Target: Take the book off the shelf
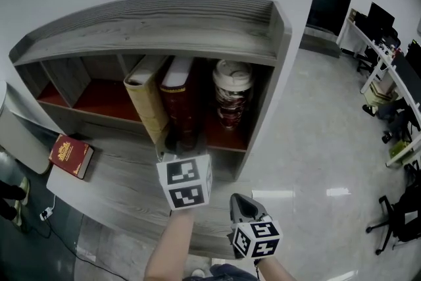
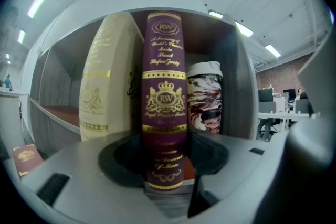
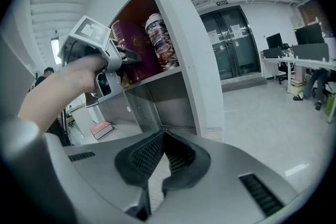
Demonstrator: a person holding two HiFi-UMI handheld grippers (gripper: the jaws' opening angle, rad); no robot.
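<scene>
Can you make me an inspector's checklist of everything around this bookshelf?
Surface: grey wooden shelf with a red floor inside; a grey ledge in front of it.
Job's things: maroon book standing upright in the shelf, between a leaning cream book and a lidded printed cup.
Clutter: small red book lying flat on the ledge.
Grippers: left gripper closed on the maroon book's lower spine; right gripper shut and empty, away from the shelf.
Cables: white plug and cord on the floor, far left.
Surroundings: office desks with screens and chairs; glass doors.
</scene>
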